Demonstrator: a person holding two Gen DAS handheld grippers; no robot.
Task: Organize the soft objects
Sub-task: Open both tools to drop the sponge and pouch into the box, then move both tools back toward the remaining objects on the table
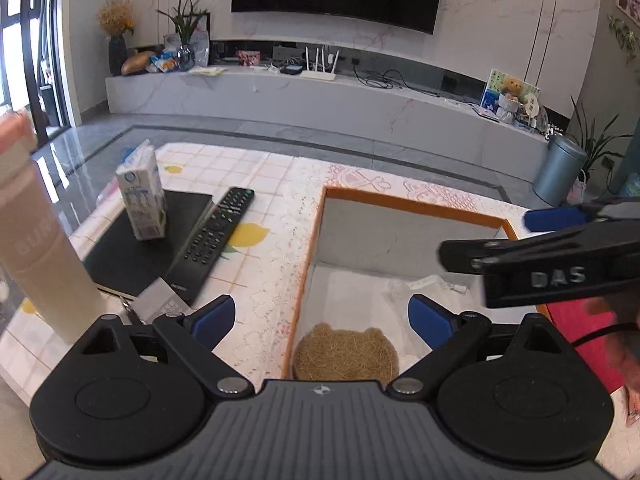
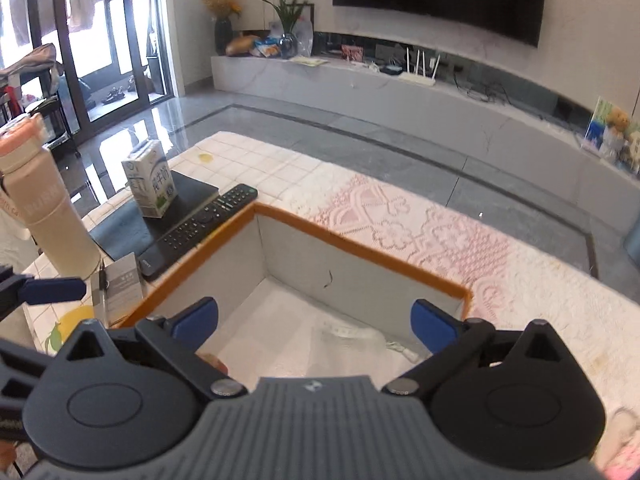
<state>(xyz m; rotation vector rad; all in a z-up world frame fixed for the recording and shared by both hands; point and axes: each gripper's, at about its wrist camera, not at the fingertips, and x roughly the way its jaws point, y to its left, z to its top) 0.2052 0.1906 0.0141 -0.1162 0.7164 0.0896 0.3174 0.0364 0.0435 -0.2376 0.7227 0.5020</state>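
both tools wide apart over the orange-rimmed box

the left tool hangs above the near corner of the box, its blue pads spread wide with nothing between them. straight below its gap, on the white floor of the box, lies a round tan fuzzy soft toy with two small ears, resting against the box's left wall. further in sits a clear plastic packet with a white item inside.

the right tool also stands at its widest, pads apart and empty, aimed into the same box; the clear packet lies on the floor between its fingers in that view. from the left wrist view the right tool's black body comes in from the right edge above the box, with something pink beneath it, too blurred to name.

the box rests on a worktop covered with a tiled lemon-print cloth and lace. left of the box lie a black remote, a milk carton standing upright on a black notebook, and a tall beige bottle.
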